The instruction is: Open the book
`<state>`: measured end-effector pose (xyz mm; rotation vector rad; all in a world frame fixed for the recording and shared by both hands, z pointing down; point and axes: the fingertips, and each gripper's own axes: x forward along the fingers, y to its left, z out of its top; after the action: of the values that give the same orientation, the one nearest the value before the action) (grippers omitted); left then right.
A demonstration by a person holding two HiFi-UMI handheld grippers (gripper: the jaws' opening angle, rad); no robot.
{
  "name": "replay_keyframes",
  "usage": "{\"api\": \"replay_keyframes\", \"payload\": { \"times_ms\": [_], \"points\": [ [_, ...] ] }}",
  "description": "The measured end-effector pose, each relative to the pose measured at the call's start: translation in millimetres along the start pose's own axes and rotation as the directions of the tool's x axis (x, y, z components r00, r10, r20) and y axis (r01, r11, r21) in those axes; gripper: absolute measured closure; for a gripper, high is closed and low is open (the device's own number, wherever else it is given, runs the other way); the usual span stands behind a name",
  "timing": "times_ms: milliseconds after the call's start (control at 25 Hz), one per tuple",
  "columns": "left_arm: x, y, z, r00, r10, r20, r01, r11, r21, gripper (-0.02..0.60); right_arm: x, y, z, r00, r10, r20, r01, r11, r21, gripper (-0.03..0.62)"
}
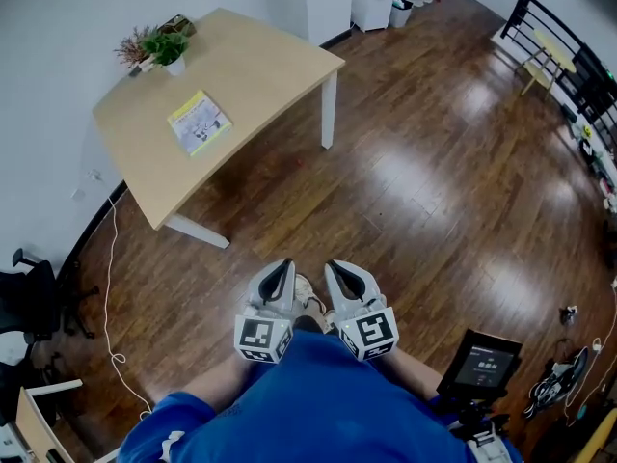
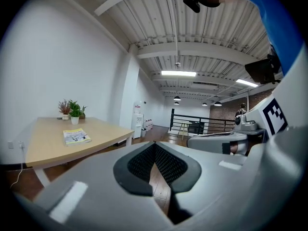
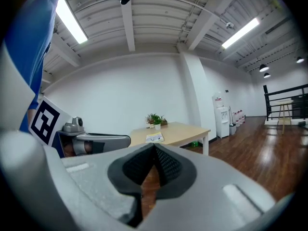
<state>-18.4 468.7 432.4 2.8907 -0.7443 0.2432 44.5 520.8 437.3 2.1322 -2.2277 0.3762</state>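
The book (image 1: 200, 123) lies closed, with a yellow and white cover, on the light wooden table (image 1: 260, 66) far ahead at the upper left. It also shows in the left gripper view as the book (image 2: 76, 136) and in the right gripper view as the book (image 3: 155, 138). My left gripper (image 1: 282, 264) and right gripper (image 1: 337, 266) are held side by side close to my body, over the wooden floor and well short of the table. Both are shut with nothing between the jaws, as seen at the left gripper (image 2: 155, 146) and the right gripper (image 3: 154, 148).
A small potted plant (image 1: 166, 48) stands at the table's far corner by the wall. A white cable (image 1: 111, 287) runs along the floor at the left, beside an office chair (image 1: 29, 297). A stand with a screen (image 1: 482, 363) is at the lower right, and a black railing (image 1: 569, 56) is far right.
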Motion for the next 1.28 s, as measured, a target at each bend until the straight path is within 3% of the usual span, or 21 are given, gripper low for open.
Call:
{"api": "replay_keyframes", "payload": {
  "times_ms": [400, 680, 920, 1280],
  "points": [
    [66.3, 64.1, 14.1, 0.997, 0.078, 0.012, -0.077, 0.996, -0.049, 0.575, 93.1, -32.8, 23.5, 0.996, 0.084, -0.043, -0.087, 0.995, -0.056, 0.591],
    [72.3, 117.1, 24.9, 0.983, 0.177, 0.038, -0.174, 0.981, -0.087, 0.575, 151.8, -15.4, 36.3, 0.979, 0.193, -0.069, -0.200, 0.975, -0.100, 0.591],
    [67.8, 165.4, 26.8, 0.953, 0.300, 0.040, -0.293, 0.947, -0.129, 0.575, 199.7, 0.1, 45.1, 0.951, 0.292, -0.101, -0.304, 0.943, -0.135, 0.591],
    [84.6, 192.7, 30.1, 0.893, 0.448, 0.038, -0.438, 0.886, -0.154, 0.575, 244.3, -2.8, 56.1, 0.890, 0.440, -0.115, -0.454, 0.877, -0.156, 0.591]
  ]
}}
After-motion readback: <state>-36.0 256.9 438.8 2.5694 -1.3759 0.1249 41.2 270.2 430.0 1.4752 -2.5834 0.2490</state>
